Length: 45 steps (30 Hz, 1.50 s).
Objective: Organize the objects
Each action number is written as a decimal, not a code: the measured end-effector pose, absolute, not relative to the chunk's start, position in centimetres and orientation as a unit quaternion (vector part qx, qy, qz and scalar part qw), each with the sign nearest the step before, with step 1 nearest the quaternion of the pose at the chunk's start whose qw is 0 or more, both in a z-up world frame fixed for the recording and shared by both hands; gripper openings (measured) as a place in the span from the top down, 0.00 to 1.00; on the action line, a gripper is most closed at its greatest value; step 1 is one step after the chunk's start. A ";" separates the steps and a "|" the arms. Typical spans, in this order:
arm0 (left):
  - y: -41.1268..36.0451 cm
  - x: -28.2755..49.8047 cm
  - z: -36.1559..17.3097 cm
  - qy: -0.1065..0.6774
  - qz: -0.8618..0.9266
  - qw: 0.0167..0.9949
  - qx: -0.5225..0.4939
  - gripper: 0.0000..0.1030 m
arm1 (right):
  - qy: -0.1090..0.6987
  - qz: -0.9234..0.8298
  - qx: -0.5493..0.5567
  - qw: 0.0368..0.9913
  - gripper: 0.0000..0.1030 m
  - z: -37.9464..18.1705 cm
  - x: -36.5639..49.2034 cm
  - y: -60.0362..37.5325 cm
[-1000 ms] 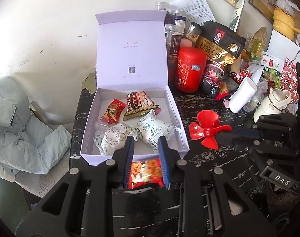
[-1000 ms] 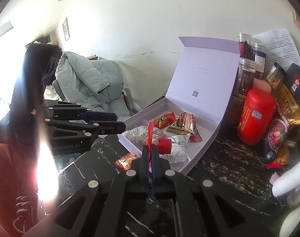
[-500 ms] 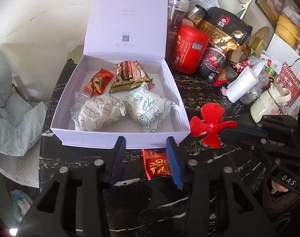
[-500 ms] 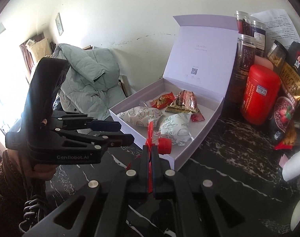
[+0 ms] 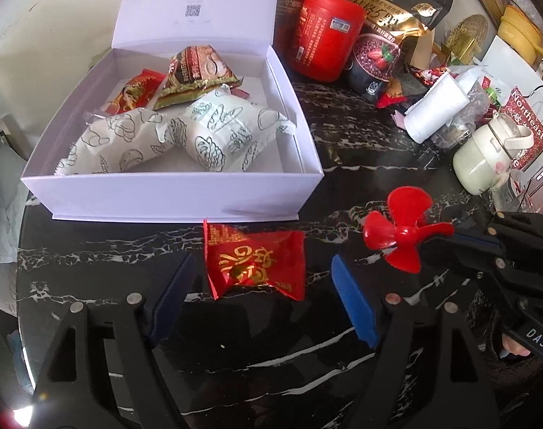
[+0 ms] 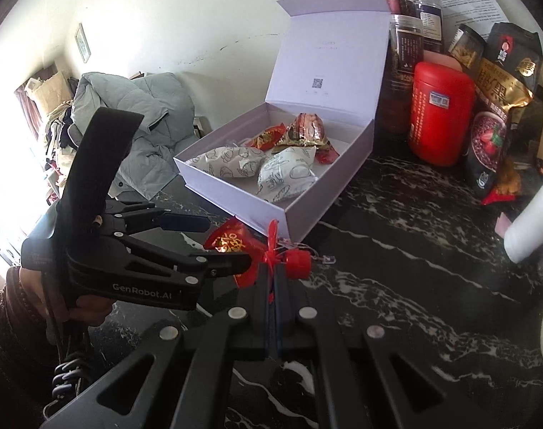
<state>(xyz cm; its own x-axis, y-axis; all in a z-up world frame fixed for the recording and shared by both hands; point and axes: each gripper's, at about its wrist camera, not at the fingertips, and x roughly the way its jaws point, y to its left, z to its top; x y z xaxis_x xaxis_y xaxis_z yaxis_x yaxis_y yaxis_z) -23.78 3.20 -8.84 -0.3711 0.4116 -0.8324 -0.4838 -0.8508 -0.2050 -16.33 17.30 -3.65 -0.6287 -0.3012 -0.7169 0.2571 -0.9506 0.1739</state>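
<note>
Crinkly red candy on black marble

Left gripper (image 5: 260, 296) jaws have just been opening, foil packet (image 5: 255, 266) lies loose between; right gripper (image 6: 273, 268) clenched on plastic propeller (image 6: 289, 259), box (image 5: 171, 196) at 12.

Black marble-patterned tabletop (image 6: 396, 214) with white veining; off-white scuffed wall (image 6: 200, 18); small framed picture (image 6: 82, 42); grey-green padded jacket (image 6: 143, 121); glaring window light at left.

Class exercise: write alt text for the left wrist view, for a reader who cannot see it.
The left claw stands open around a red candy packet lying on a black marble table, just in front of an open lilac box of wrapped snacks. At right, the right claw grips a red propeller.
</note>
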 end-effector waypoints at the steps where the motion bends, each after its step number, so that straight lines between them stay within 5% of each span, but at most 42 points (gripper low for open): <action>1: 3.4 -23.8 -9.1 0.039 0.827 0.269 -0.493 0.25 | -0.028 -0.902 0.403 0.153 0.98 -3.8 -16.1 17.4; 19: 6.3 -23.6 -12.2 0.120 0.838 0.225 -0.483 0.17 | -0.050 -0.894 0.420 0.145 0.99 -5.7 -15.8 18.8; 22: 6.2 -23.3 -12.0 0.128 0.837 0.245 -0.473 0.35 | -0.053 -0.893 0.423 0.143 0.99 -5.9 -15.8 18.9; 30: 5.0 -23.5 -10.7 0.101 0.833 0.240 -0.487 0.58 | -0.055 -0.894 0.422 0.144 0.99 -5.7 -15.6 18.8; 45: 3.6 -22.4 -8.2 0.093 0.843 0.232 -0.477 0.70 | -0.049 -0.899 0.408 0.149 0.99 -4.3 -14.2 18.0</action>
<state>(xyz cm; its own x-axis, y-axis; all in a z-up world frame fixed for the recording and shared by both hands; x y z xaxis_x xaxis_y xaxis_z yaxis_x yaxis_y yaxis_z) -22.43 3.56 -8.15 -0.4371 0.3028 -0.8469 -0.4803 -0.8747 -0.0648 -14.15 18.00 -4.33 -0.6216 -0.3086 -0.7200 0.2289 -0.9506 0.2098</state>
